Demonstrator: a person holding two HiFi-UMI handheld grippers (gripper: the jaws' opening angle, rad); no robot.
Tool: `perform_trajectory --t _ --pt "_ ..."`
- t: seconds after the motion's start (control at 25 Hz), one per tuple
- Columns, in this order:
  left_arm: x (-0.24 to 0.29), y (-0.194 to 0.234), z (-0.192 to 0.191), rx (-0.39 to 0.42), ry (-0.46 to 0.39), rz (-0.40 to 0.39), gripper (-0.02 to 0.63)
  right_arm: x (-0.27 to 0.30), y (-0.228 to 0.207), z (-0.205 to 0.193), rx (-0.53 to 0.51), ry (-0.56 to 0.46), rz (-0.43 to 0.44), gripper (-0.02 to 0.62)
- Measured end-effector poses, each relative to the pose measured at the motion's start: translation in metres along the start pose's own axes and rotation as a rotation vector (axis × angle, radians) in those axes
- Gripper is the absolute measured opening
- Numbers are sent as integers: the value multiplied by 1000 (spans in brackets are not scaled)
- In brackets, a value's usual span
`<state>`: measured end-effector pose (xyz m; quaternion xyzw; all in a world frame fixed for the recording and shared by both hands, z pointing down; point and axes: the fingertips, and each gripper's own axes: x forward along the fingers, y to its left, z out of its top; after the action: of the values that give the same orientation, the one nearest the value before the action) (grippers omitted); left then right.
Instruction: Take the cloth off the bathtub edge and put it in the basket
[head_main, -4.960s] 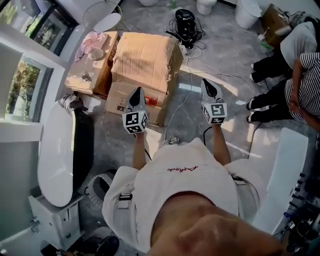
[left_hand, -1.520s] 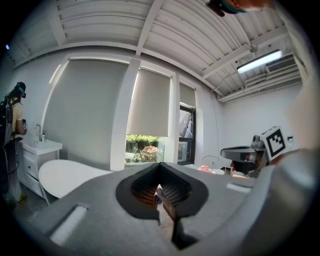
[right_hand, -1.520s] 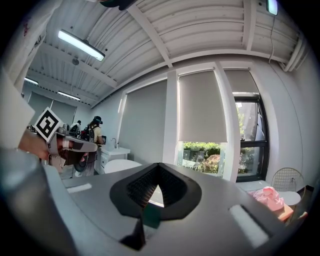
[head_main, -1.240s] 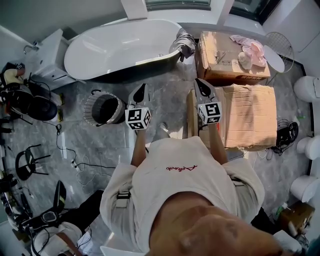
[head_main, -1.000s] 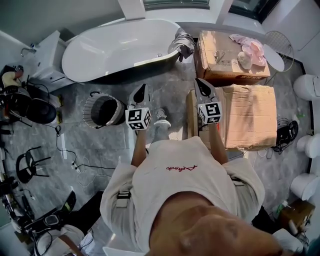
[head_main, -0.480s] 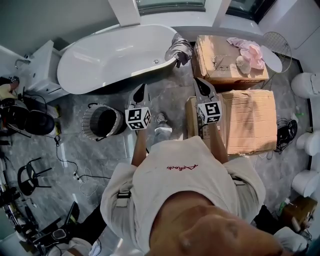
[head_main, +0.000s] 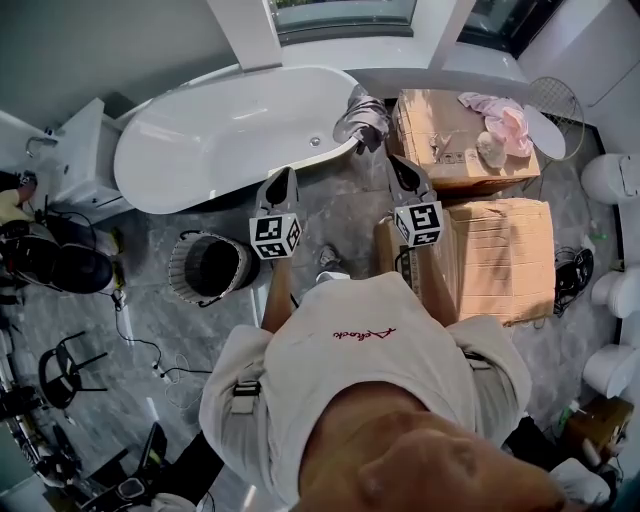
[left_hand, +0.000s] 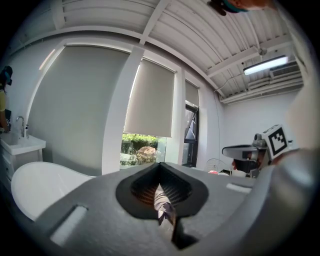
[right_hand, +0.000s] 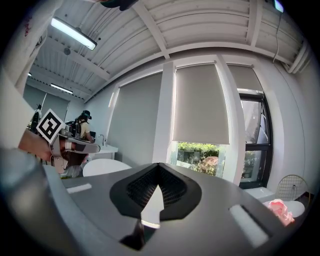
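Note:
A grey, crumpled cloth (head_main: 362, 113) hangs over the right end of the white bathtub (head_main: 200, 150), seen in the head view. The round wire basket (head_main: 210, 268) stands on the floor in front of the tub, left of my left arm. My left gripper (head_main: 281, 181) is held level and shut, its tip just short of the tub's dark side, left of and below the cloth. The right gripper (head_main: 399, 166) is also shut and empty, just right of the cloth, beside a box. In the left gripper view the jaws (left_hand: 160, 187) are closed, with a sliver of grey fabric behind the slit. The right gripper's jaws (right_hand: 157, 192) are closed too.
Cardboard boxes (head_main: 495, 255) stand right of my arms, and one (head_main: 455, 135) carries a pink rag (head_main: 498, 112). White toilets (head_main: 610, 178) line the right wall. A sink cabinet (head_main: 75, 150) stands at the tub's left end. Cables and a chair (head_main: 70, 355) lie on the floor at the left.
Both grippers have moved forward together towards the tub, still shut. The tub, cloth and basket have slid lower in the head view, so the gripper tips now stand close to the tub's end.

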<state>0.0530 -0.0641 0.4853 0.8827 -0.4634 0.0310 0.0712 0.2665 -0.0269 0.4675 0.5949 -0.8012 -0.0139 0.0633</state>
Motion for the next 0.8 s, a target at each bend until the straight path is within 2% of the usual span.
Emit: perform_trajectory --t 0.36,0.8 --pt "48 52 18 1 -13 -9 0 73 -3 15 -13 -13 4 5" --pt "91 91 25 -3 -21 -37 0 124 -8 15 -14 -4 -27 5"
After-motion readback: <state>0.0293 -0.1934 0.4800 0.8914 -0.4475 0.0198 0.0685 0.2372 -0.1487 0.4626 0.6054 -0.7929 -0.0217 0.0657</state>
